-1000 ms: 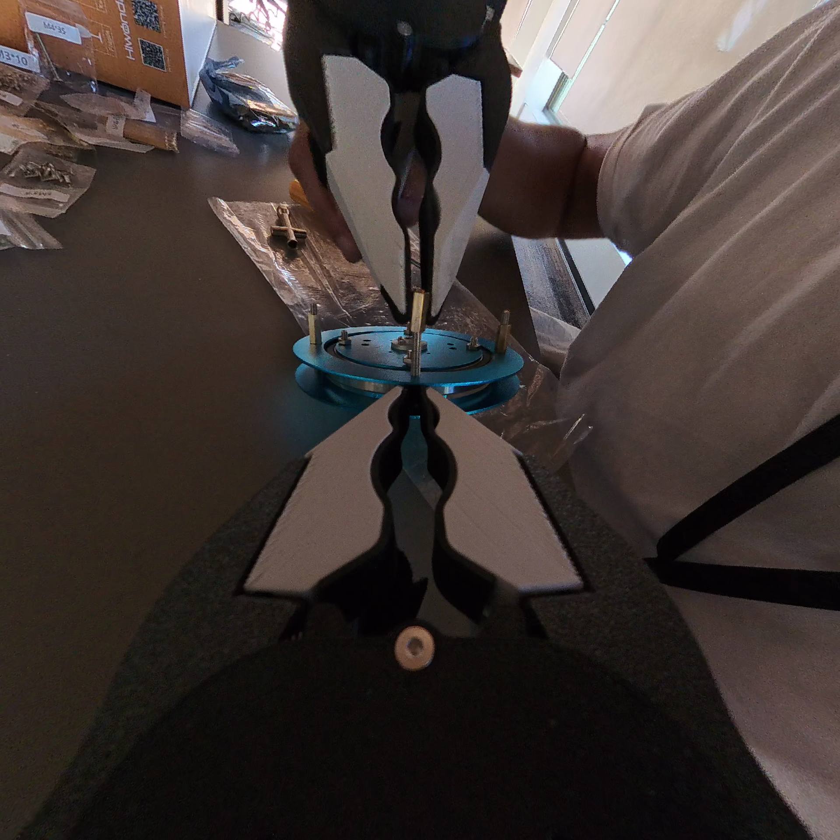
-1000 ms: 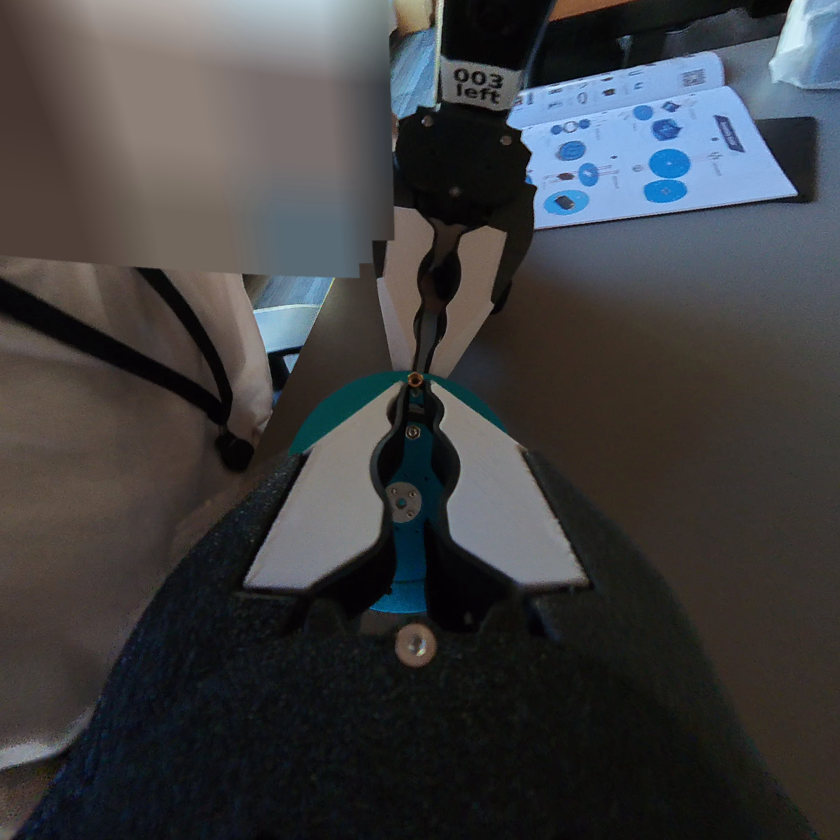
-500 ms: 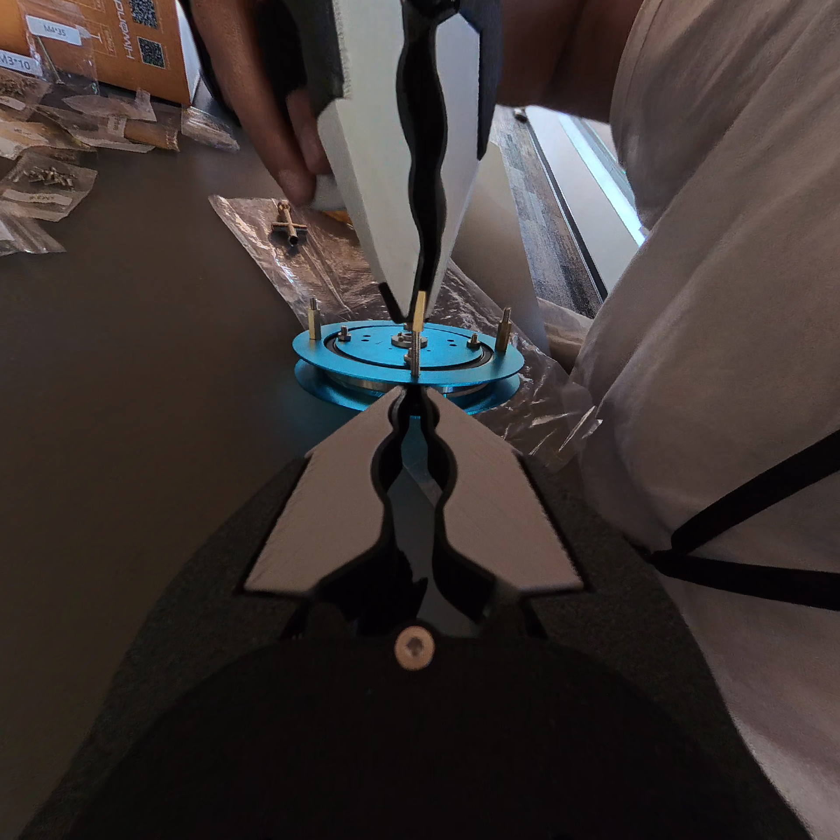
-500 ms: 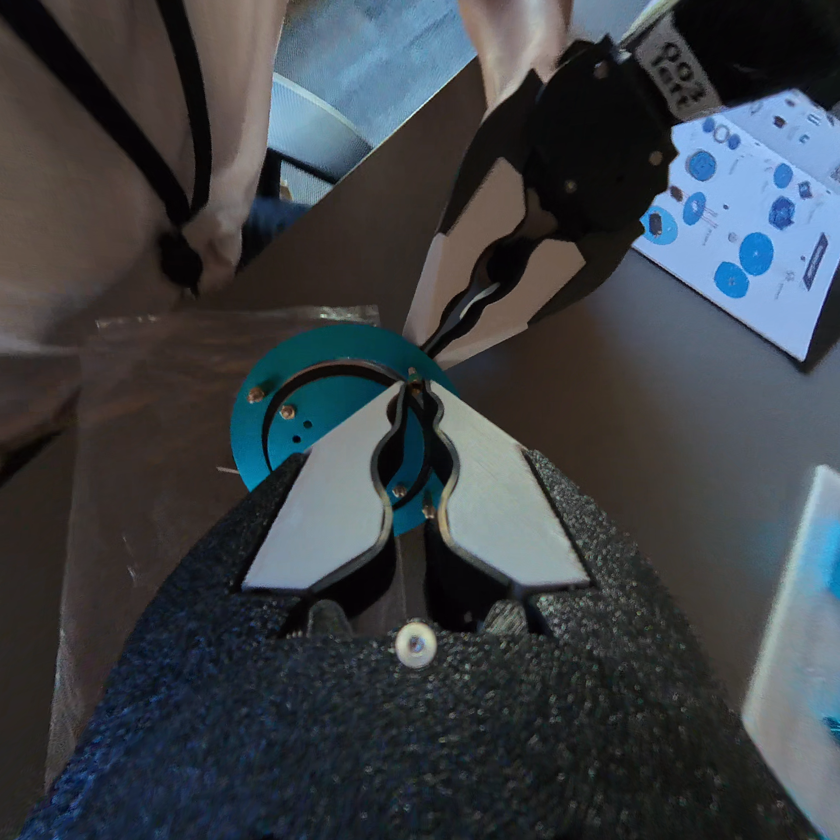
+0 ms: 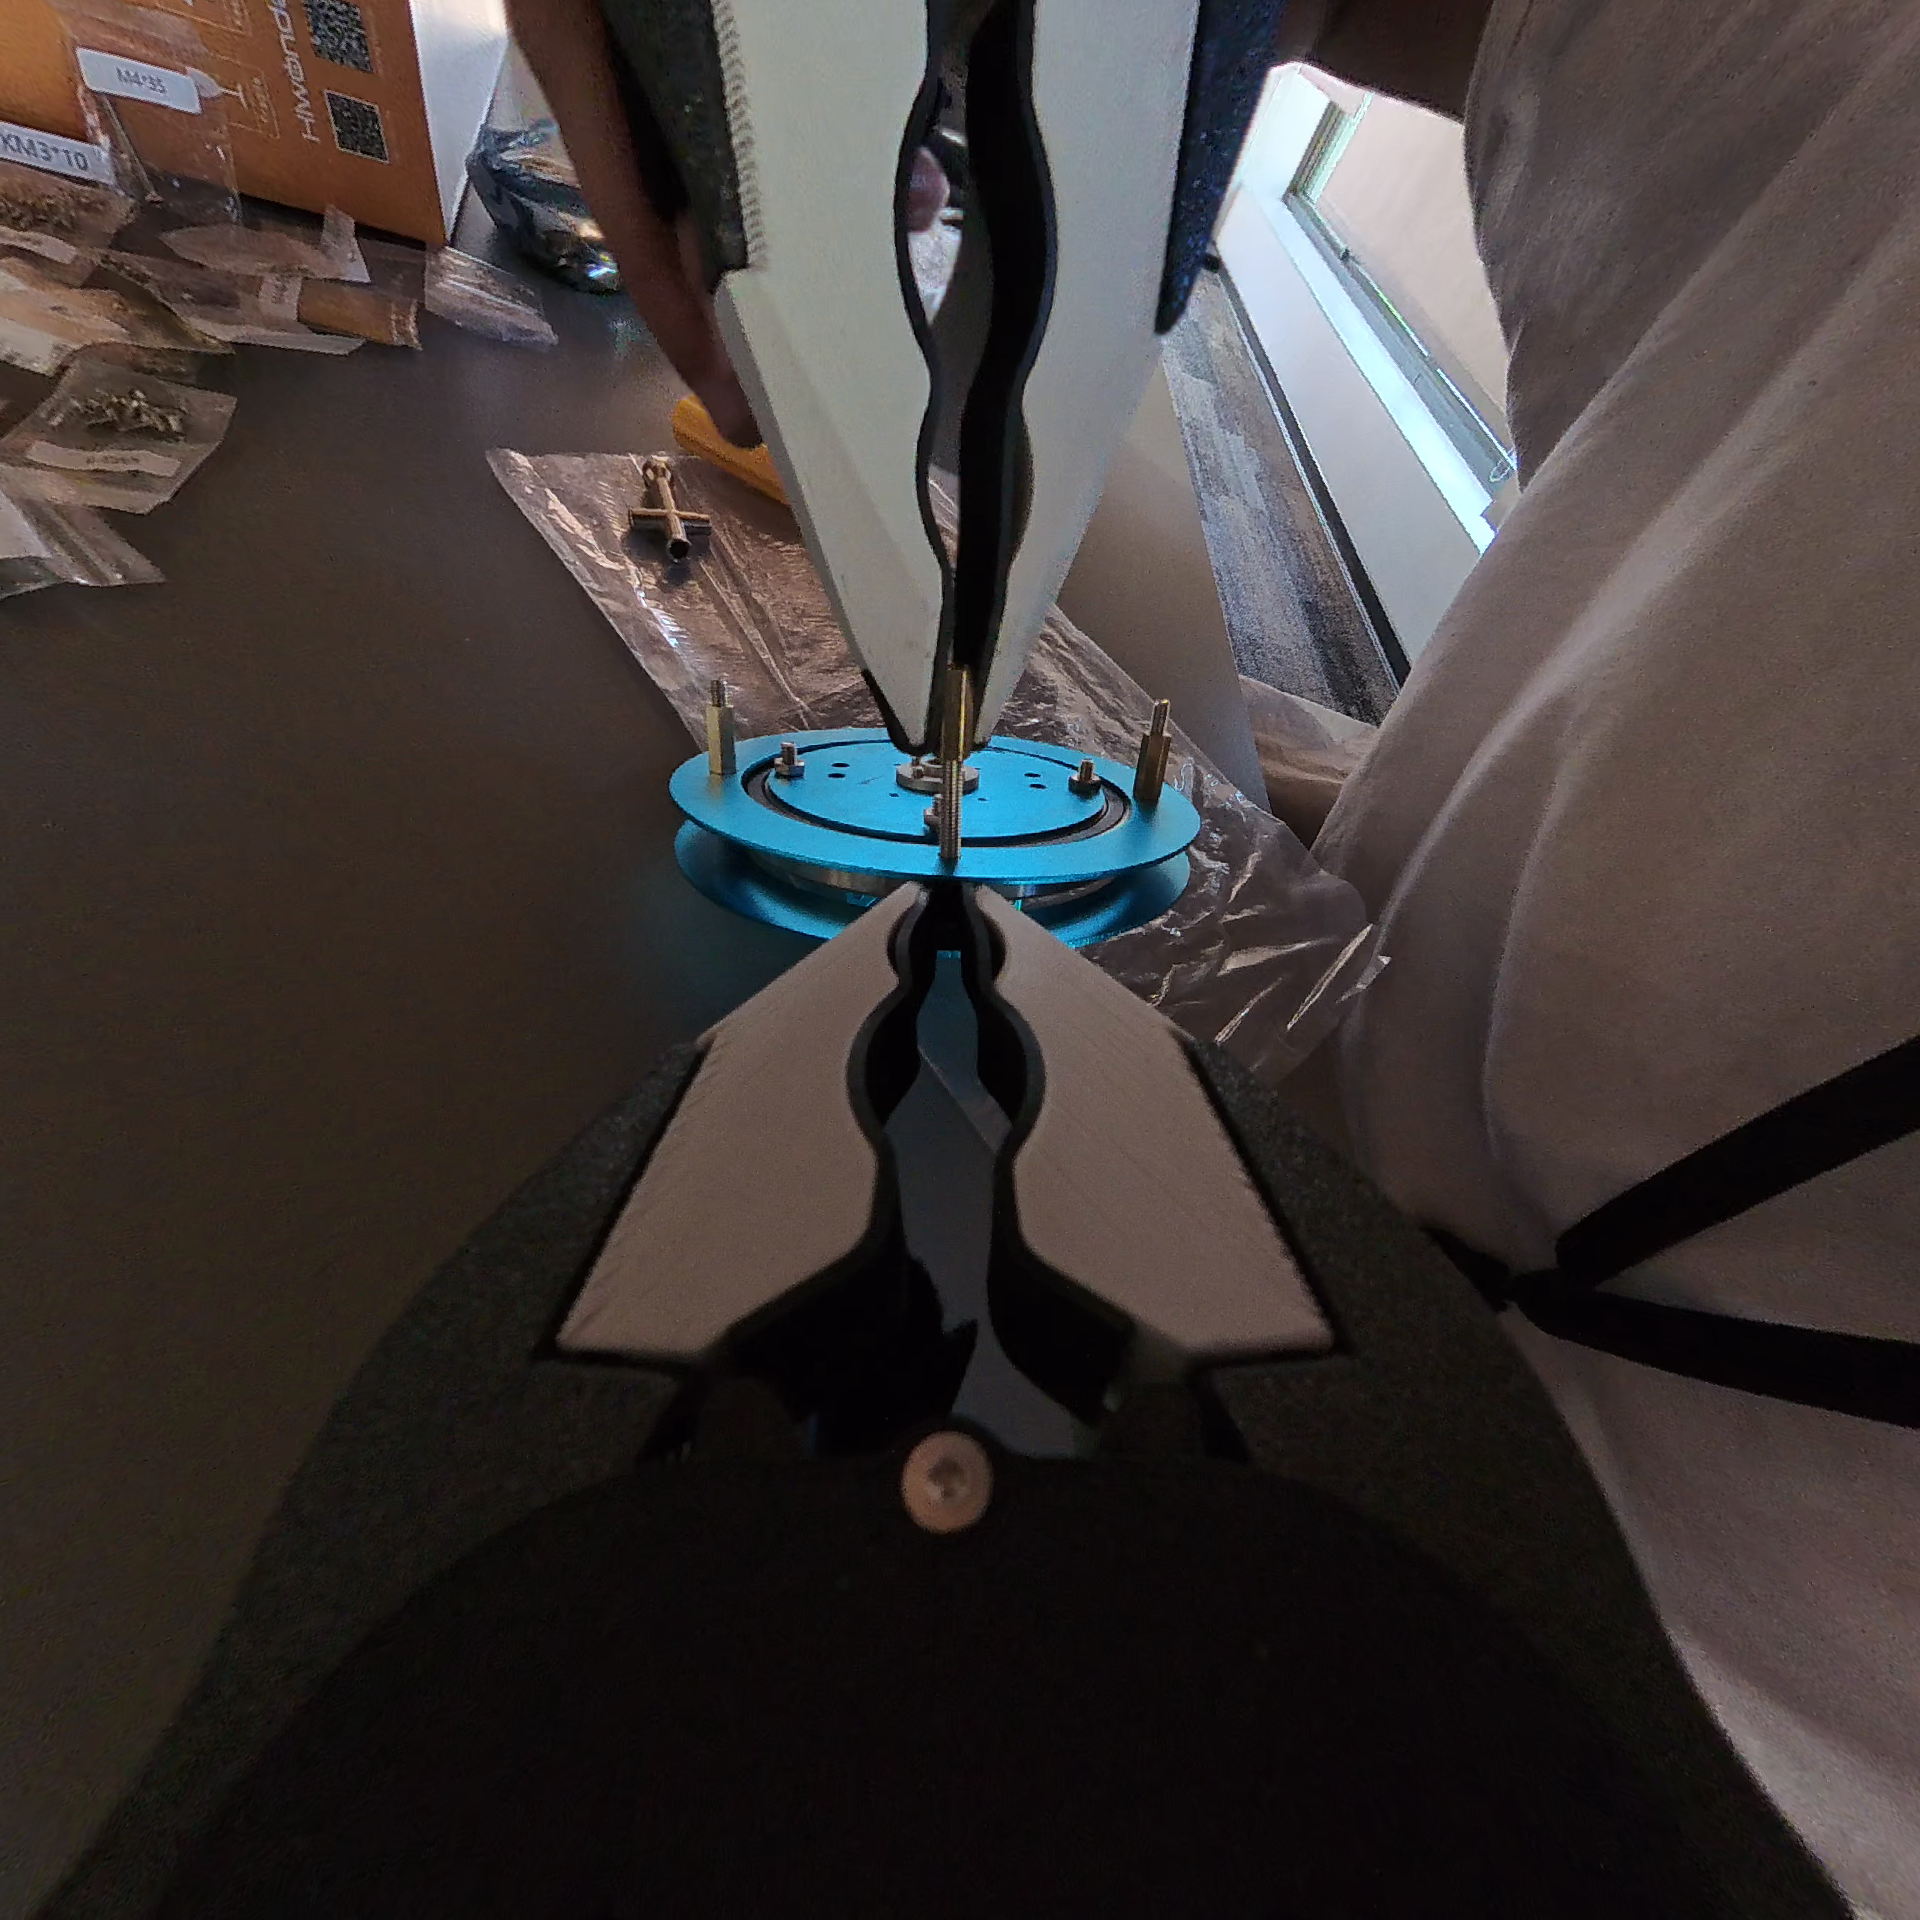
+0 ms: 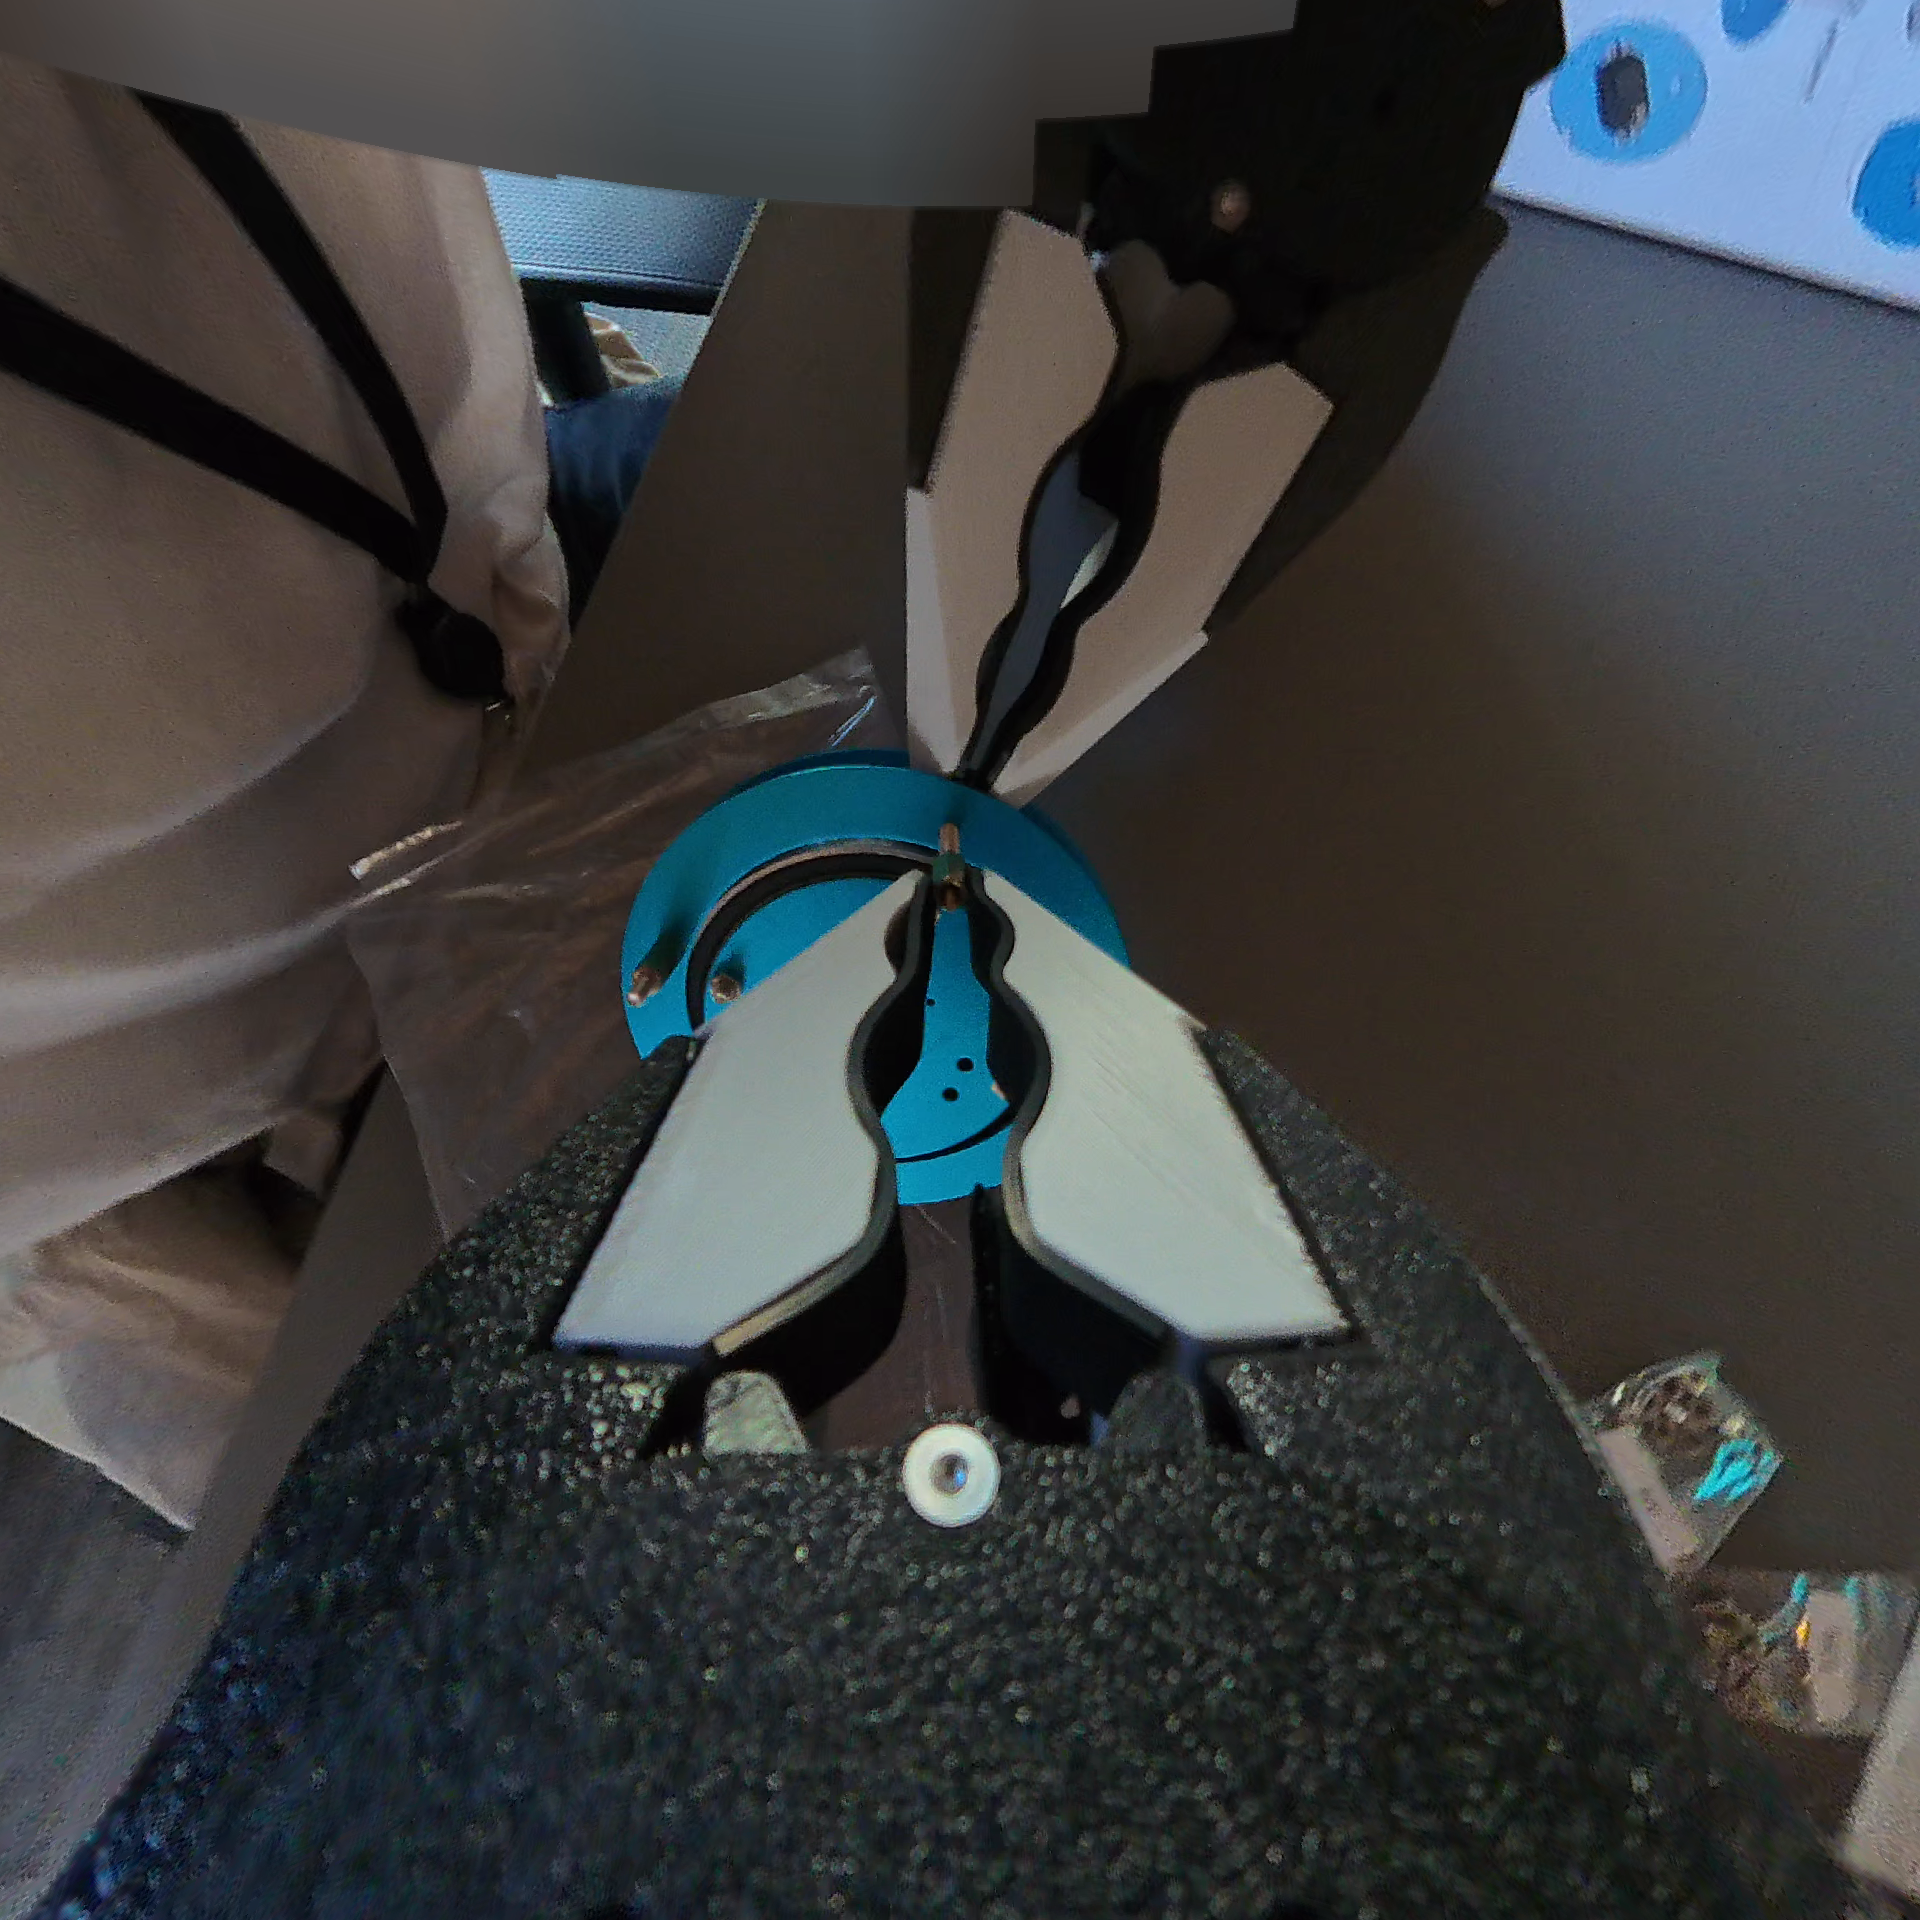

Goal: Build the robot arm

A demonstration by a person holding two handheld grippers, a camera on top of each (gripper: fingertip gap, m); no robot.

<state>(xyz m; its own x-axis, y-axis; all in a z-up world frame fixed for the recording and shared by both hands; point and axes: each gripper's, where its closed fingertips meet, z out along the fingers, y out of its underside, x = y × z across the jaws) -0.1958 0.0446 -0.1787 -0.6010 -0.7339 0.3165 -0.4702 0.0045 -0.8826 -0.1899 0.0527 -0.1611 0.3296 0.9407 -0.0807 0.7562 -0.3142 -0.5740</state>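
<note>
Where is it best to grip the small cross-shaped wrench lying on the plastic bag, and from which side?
Probably from straight above: the cross-shaped wrench lies flat on the plastic bag, so only its top is free. Close the jaws across one arm, near the centre, so it pivots less.

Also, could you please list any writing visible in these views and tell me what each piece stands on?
I will not copy the wording; here is where it stands.
Orange cardboard box: printed lettering and square codes.
Two white labels on clear bags: short printed codes.
Smaller bag labels: too small to read.
Printed sheet: blurred, only blue pictures show.
</note>
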